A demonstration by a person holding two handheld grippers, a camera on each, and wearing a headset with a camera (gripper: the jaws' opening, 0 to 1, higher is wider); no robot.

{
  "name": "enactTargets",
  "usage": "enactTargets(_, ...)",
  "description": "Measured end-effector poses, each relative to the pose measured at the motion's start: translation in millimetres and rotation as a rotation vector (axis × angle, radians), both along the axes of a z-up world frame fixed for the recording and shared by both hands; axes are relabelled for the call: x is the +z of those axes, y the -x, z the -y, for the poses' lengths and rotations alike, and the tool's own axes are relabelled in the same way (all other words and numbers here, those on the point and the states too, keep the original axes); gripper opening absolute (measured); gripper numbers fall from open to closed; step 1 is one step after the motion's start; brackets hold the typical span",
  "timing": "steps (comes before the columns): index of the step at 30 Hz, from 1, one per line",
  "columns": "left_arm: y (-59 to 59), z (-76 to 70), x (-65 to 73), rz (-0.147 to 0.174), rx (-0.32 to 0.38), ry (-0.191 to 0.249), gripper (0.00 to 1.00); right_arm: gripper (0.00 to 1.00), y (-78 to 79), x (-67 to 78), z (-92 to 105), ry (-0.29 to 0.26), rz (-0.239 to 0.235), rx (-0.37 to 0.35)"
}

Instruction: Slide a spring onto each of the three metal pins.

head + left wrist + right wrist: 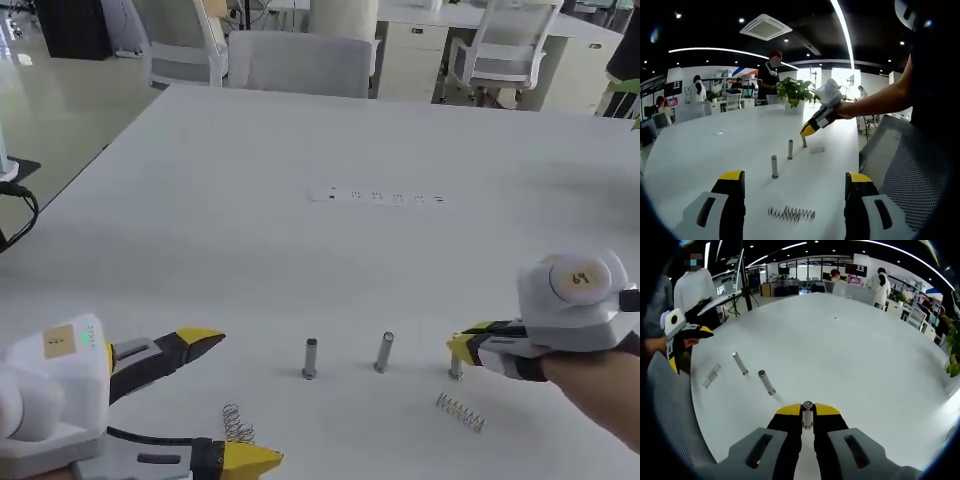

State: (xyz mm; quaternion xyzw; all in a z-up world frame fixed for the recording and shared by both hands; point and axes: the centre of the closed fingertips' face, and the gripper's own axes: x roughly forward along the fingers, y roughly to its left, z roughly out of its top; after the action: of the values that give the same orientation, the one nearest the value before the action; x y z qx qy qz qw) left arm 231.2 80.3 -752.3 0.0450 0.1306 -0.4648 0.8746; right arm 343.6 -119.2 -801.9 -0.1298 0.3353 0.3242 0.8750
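Three metal pins stand upright in a row near the table's front edge: the left pin (310, 358), the middle pin (383, 352) and the right pin (456, 368). My right gripper (461, 347) is shut on the right pin (807, 414), whose top shows between the yellow tips. One spring (461, 411) lies flat just in front of that pin. A second spring (237, 423) lies between the wide-apart jaws of my left gripper (230, 400), which stands open over it without touching it. The left gripper view has this spring (791, 214) low down, with the pins (774, 166) beyond it.
A white power strip (385, 196) lies flat at the middle of the table (300, 150). Office chairs (300, 62) stand along the far edge. A potted plant (795, 90) sits at one end of the table, and people stand beyond it.
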Motion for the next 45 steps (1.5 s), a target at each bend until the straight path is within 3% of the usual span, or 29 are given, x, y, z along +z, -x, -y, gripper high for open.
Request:
enactTargets(30, 0.6, 2.6, -1.2, -0.001, -0.004, 0.007, 0.79, 0.06, 4.5, 0.8, 4.2, 0.013, 0.009, 0.02)
enactTargets(45, 0.9, 4.2, -1.5, -0.002, -0.008, 0.009, 0.8, 0.14, 5.1, 9.3, 1.8, -0.007, 0.035, 0.023)
